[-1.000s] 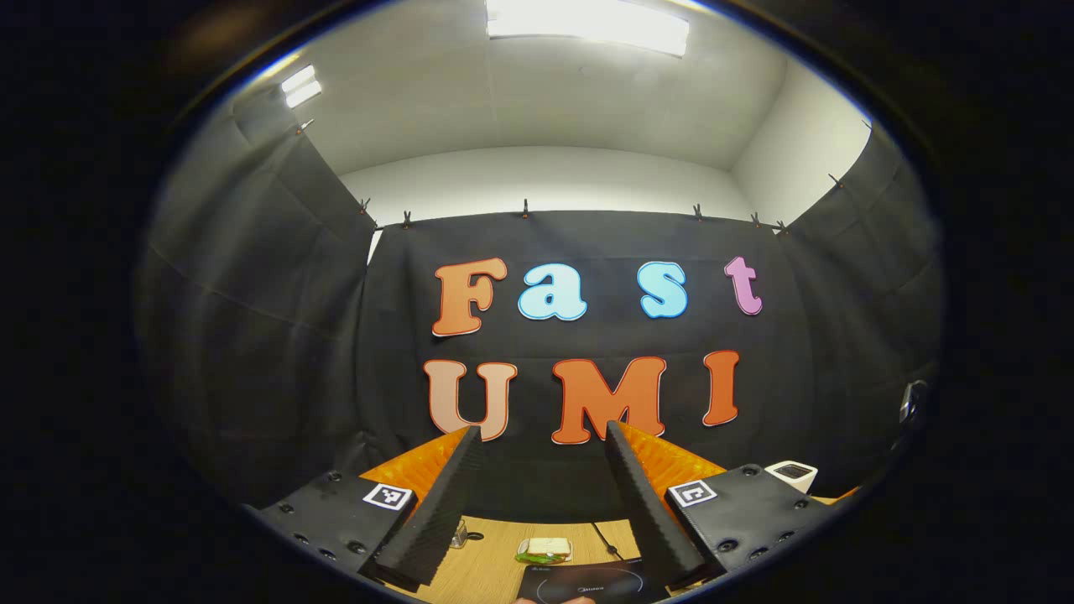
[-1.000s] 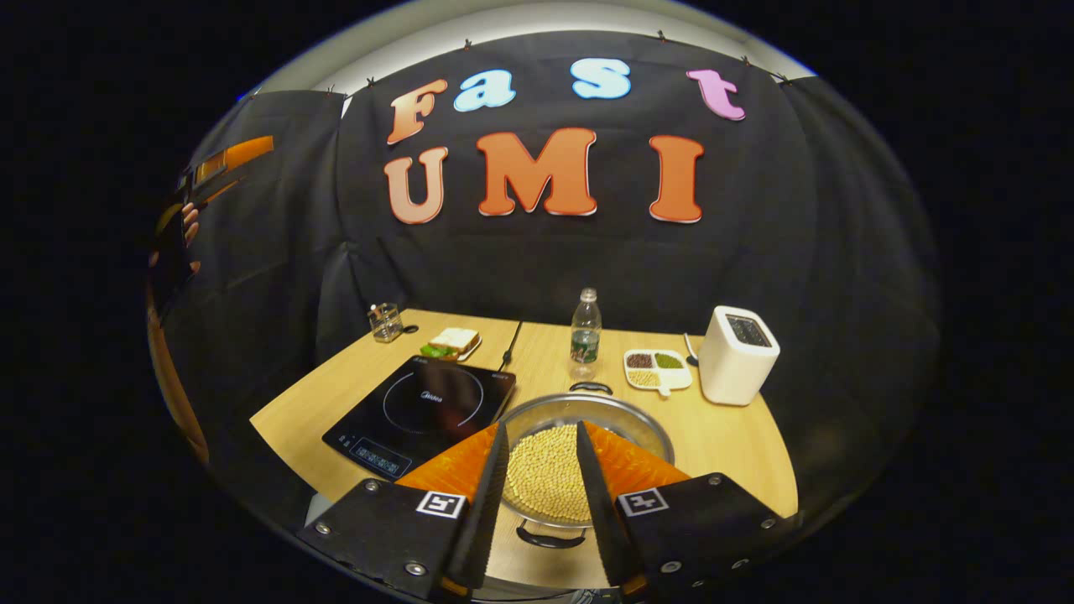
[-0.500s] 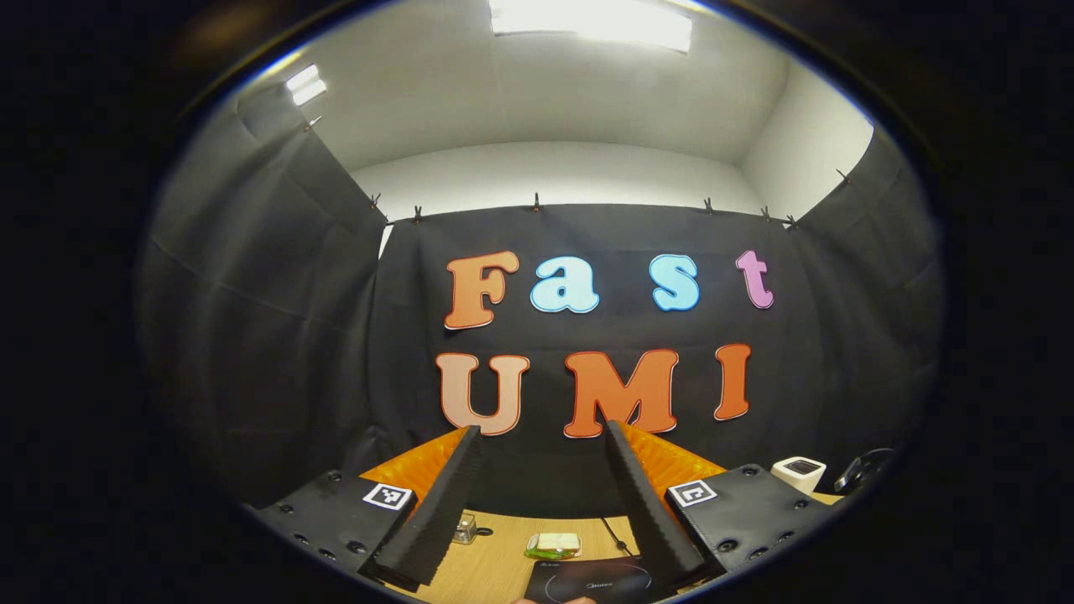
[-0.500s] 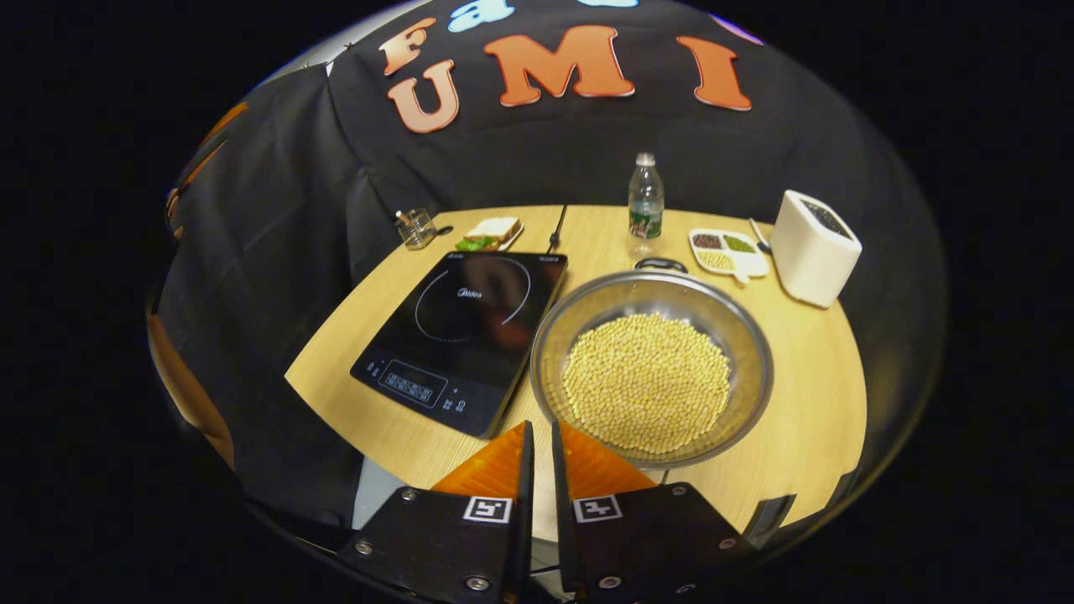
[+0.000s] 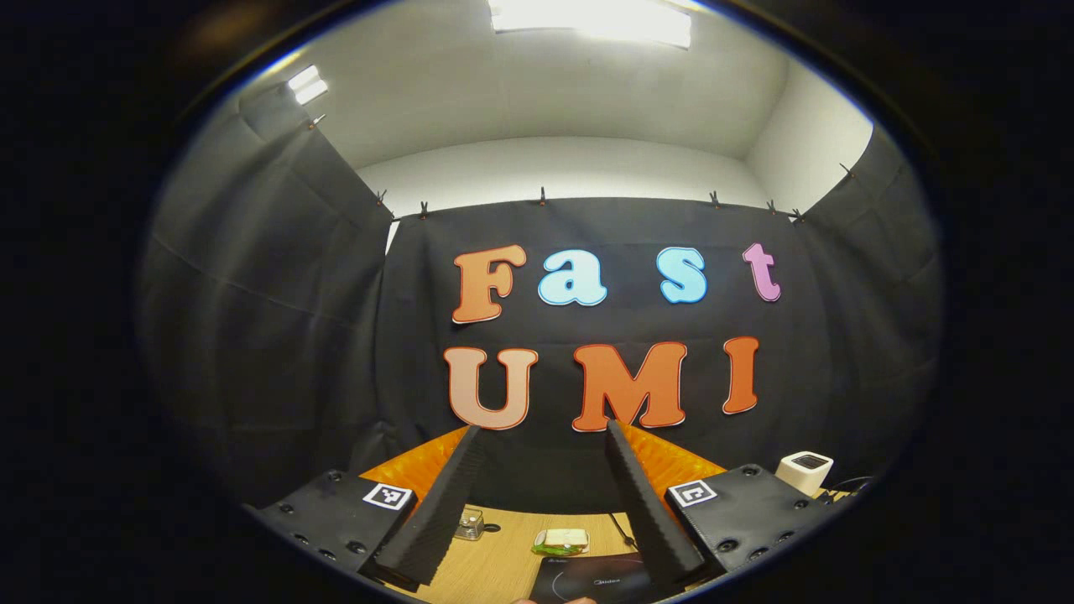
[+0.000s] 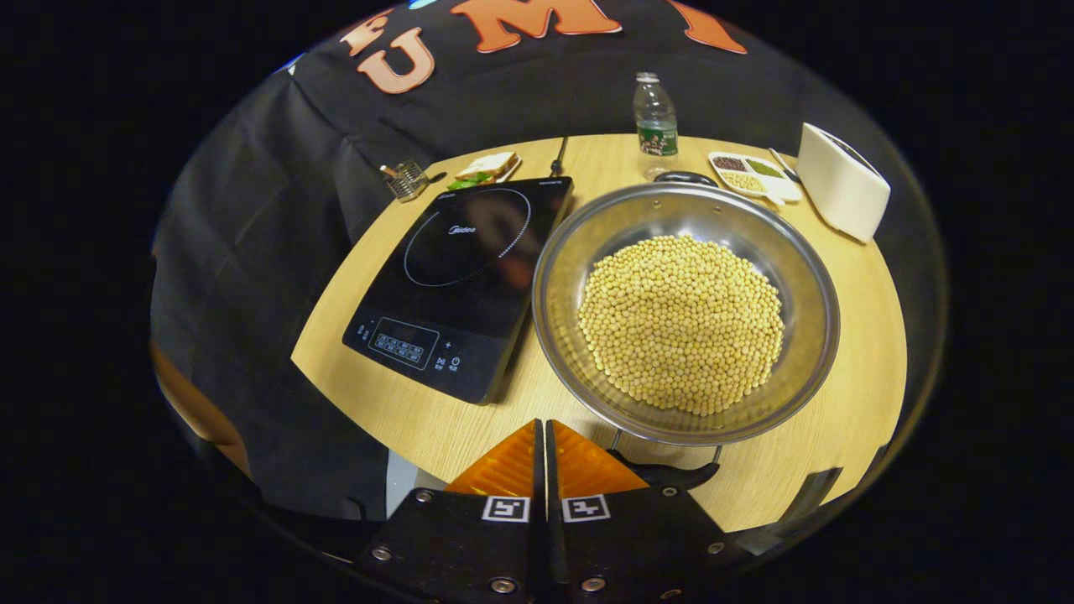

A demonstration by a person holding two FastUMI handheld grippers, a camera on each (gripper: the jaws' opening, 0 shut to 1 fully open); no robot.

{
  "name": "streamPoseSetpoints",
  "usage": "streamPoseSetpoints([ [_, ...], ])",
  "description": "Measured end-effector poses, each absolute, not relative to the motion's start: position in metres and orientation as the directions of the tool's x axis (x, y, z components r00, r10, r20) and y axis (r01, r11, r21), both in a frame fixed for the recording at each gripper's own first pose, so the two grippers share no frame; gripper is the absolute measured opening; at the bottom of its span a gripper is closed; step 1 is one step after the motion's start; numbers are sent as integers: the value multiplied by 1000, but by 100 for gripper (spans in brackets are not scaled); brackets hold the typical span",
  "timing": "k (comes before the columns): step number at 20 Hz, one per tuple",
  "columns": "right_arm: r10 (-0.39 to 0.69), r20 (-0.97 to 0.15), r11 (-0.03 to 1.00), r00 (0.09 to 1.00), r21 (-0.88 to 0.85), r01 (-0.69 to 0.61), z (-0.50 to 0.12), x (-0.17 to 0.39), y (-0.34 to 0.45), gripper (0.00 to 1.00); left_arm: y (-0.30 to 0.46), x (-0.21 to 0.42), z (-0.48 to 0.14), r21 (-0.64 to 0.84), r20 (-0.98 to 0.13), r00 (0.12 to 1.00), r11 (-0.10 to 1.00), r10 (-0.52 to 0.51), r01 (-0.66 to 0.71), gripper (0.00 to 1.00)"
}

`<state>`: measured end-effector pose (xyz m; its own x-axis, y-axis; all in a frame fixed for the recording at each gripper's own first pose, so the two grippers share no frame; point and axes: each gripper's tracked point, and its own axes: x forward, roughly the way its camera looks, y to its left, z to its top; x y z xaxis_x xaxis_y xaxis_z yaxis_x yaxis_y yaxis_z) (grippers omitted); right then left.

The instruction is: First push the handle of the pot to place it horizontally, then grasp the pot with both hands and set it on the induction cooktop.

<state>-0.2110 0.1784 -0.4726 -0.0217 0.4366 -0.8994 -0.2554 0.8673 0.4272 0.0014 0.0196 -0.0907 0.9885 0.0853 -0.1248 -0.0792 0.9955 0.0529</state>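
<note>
The right gripper (image 6: 543, 436), fingers closed on nothing, sits beside the pot's (image 6: 686, 310) near handle (image 6: 667, 474); the left gripper (image 5: 541, 449) hangs open above the worktop (image 5: 495, 562).

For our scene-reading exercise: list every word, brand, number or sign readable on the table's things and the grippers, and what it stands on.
No text reads clearly.
On the induction cooktop: small brand mark and control-panel symbols, too small to read.
On the bottle: label blurred.
On the right gripper and left gripper: square coded tags, patterns, no words.
</note>
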Motion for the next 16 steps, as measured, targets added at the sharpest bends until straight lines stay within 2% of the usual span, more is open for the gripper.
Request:
streamPoseSetpoints([
  [4,418,-908,879,-36,414,-237,-487,-208,175,0,23,0,-94,60,-135,986,994,95,-88,95],
  [12,422,-902,883,-86,431,-184,-501,-212,174,0,21,-1,-93,74,-137,986,993,98,-88,98],
  [16,399,-914,892,-70,405,-199,-503,-213,166,0,17,-1,-96,75,-142,986,994,91,-81,98],
])
